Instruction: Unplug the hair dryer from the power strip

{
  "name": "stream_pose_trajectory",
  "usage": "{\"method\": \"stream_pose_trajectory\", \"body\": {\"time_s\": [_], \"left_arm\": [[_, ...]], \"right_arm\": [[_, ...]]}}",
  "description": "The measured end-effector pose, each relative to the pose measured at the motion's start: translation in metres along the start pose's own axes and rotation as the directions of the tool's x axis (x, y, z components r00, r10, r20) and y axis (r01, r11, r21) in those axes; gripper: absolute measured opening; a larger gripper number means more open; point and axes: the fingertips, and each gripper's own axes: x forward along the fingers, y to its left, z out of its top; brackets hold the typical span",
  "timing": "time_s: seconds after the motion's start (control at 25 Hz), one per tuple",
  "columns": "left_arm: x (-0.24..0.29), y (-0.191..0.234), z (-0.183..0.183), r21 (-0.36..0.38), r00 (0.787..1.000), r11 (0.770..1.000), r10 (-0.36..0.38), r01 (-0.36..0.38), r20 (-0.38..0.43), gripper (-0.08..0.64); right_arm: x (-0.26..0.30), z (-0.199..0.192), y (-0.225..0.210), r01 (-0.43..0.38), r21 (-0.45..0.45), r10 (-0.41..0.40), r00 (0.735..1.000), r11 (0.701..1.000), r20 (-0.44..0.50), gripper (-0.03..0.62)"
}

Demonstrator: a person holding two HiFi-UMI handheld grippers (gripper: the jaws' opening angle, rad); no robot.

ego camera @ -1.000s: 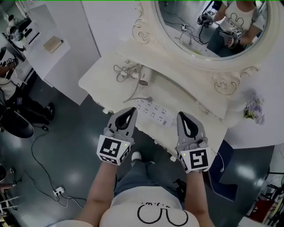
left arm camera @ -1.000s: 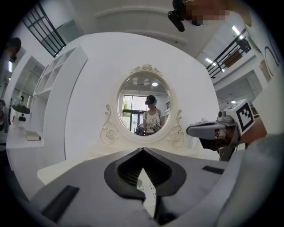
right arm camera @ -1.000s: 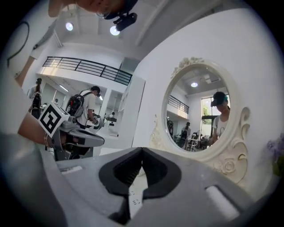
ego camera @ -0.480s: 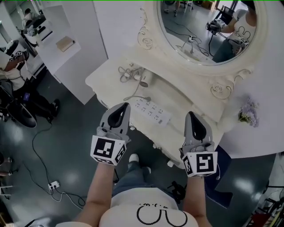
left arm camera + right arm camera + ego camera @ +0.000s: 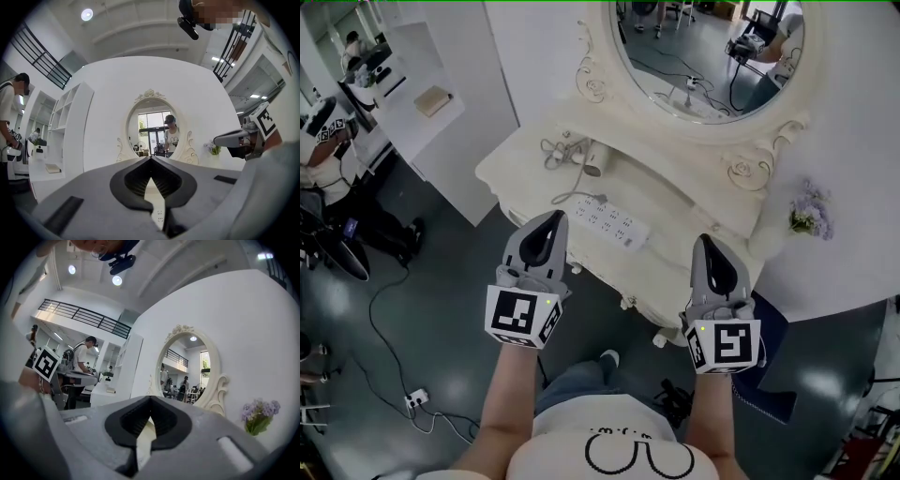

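Observation:
A white hair dryer [image 5: 596, 159] lies at the back of the cream vanity table [image 5: 694, 251], with its coiled cable [image 5: 557, 150] beside it. The cable runs to a plug [image 5: 598, 200] at the left end of the white power strip [image 5: 613, 224]. My left gripper [image 5: 554, 218] is shut and empty in front of the table, just left of the strip. My right gripper [image 5: 710, 243] is shut and empty over the table's front right edge. In the gripper views both pairs of jaws meet at their tips, the left gripper [image 5: 151, 159] and the right gripper [image 5: 150, 400] facing the oval mirror [image 5: 152, 126].
The oval mirror [image 5: 703, 56] rises behind the table. Purple flowers [image 5: 806, 211] stand at its right. A white shelf unit [image 5: 422, 94] holding a book [image 5: 433, 100] is at the left, with a person [image 5: 321, 150] beyond it. A floor socket [image 5: 414, 401] and cables lie below left.
Both grippers have risen and spread apart in front of the table. The left now sits left of the power strip, the right further right. Both stay shut.

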Motion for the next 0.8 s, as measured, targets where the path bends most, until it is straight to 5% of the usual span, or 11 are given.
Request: {"method": "stream_pose_trajectory", "body": {"time_s": [0.8], "left_arm": [[-0.031, 0.0, 0.031, 0.061, 0.997, 0.998, 0.02, -0.025, 0.076, -0.002]], "right_arm": [[-0.023, 0.029, 0.02, 0.002, -0.024, 0.0, 0.997, 1.0, 0.079, -0.008]]}}
